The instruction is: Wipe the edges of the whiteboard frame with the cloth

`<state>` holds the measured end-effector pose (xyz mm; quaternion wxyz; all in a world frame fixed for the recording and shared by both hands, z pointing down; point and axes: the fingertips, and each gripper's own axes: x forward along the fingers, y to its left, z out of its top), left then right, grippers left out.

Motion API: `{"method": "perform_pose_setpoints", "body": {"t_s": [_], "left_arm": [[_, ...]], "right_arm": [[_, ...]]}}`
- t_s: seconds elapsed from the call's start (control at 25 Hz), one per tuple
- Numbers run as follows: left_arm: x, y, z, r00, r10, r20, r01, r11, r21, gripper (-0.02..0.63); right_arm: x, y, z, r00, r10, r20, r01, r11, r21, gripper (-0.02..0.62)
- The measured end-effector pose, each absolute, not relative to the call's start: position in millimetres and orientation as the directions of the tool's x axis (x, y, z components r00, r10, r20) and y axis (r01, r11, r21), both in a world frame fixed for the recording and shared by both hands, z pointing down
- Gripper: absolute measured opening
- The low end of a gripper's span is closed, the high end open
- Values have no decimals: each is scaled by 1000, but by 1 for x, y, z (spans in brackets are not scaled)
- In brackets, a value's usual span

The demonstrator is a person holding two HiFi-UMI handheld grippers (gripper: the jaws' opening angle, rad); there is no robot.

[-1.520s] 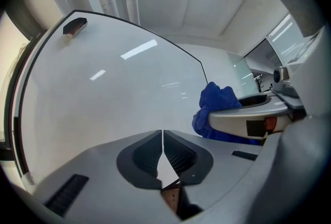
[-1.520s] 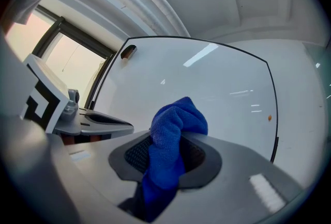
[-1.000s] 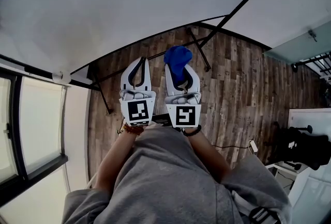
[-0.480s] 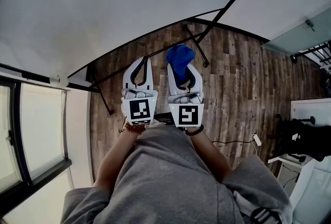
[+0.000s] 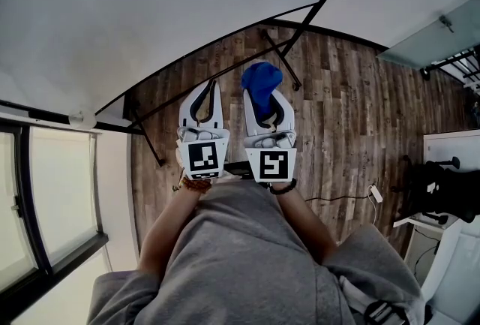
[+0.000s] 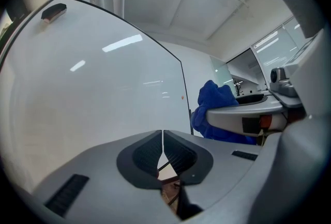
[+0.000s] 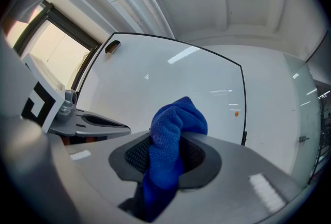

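Note:
The whiteboard point(image 5: 165, 8) fills the upper part of the head view, and its thin black frame point(image 5: 225, 46) curves along the lower edge. My right gripper point(image 5: 262, 93) is shut on a blue cloth point(image 5: 260, 82), which bunches out past the tips just below that frame edge. In the right gripper view the cloth point(image 7: 173, 137) sticks up between the pads, facing the board point(image 7: 170, 78) and its right frame edge point(image 7: 243, 109). My left gripper point(image 5: 209, 87) sits beside it, shut and holding nothing; its pads point(image 6: 150, 150) meet in the left gripper view.
Black stand legs point(image 5: 281, 61) cross the wooden floor point(image 5: 337, 106) under the board. A dark eraser point(image 7: 113, 47) and an orange dot point(image 7: 236, 113) sit on the board. A window point(image 5: 45, 196) is at left; black gear point(image 5: 442, 192) and a white cable point(image 5: 371, 194) are at right.
Both grippers keep the same side-by-side pose. The view has drifted a little, so the cloth sits slightly nearer the board's lower frame edge.

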<state>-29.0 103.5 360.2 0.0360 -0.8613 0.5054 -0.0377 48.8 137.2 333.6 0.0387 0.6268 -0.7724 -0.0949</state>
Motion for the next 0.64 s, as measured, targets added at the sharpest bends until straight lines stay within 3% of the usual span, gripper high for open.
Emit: {"method": "perform_pose_setpoints", "body": {"t_s": [0.64], "left_arm": [[-7,130,363,509,-860,34,-853,-510,-112,17]], "right_arm": [[73,164,336,-191,-977,-91,-972,175,154,124]]}}
